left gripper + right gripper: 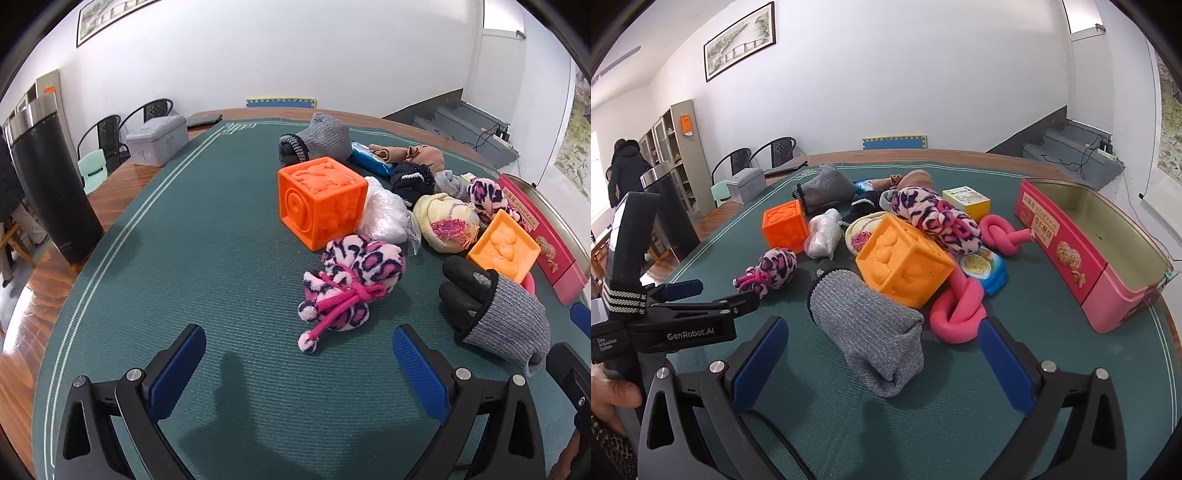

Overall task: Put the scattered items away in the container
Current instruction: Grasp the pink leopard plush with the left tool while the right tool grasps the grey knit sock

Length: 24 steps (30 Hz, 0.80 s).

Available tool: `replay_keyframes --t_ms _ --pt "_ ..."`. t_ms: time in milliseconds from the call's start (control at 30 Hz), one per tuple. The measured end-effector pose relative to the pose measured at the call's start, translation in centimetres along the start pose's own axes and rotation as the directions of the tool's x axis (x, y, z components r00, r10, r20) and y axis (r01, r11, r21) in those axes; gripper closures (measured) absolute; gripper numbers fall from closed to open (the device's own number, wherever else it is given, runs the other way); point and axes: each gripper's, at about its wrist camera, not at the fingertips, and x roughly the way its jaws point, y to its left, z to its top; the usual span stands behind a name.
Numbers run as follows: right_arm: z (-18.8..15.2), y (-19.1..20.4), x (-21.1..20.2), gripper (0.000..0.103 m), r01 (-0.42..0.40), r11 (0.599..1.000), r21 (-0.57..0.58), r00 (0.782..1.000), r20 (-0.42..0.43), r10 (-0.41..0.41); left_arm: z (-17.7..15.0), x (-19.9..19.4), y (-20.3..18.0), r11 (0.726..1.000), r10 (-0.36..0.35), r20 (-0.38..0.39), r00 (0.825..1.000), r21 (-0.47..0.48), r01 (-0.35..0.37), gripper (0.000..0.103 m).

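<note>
Left wrist: my left claw (297, 352) is wide open, empty, leopard-print sock bundle (349, 280) just ahead on the table (184, 240) — soft, I'd pinch its middle. Right wrist: right claw (881, 354) also spread, around the grey sock roll (871, 325) — squishy, light; pink tin (1108, 258) sits right.

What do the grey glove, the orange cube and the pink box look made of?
Grey glove: knitted fabric, matte; ribbed weave shows, and it slumps softly. Orange cube: probably soft rubber or plastic, matte, with moulded raised pictures on its faces. Pink box: likely tin; printed outside, dull metallic sheen inside, thin rolled rim.
</note>
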Motion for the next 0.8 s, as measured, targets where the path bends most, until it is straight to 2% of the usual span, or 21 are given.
replay_keyframes --t_ms 133,533,800 --pt "-0.1 0.0 0.1 0.0 -0.011 1.0 0.007 1.0 -0.01 0.011 0.5 -0.3 -0.1 1.0 -0.008 -0.009 1.0 0.001 0.008 0.001" --pt "-0.2 -0.4 0.1 0.0 -0.034 0.999 0.042 0.999 -0.014 0.035 3.7 0.4 -3.4 0.98 0.028 -0.043 0.999 0.198 -0.019 0.001" --pt "-0.2 -0.6 0.3 0.0 -0.021 0.999 0.04 1.0 -0.009 0.021 3.5 4.2 -1.9 0.994 -0.055 -0.094 0.994 0.093 0.064 0.001"
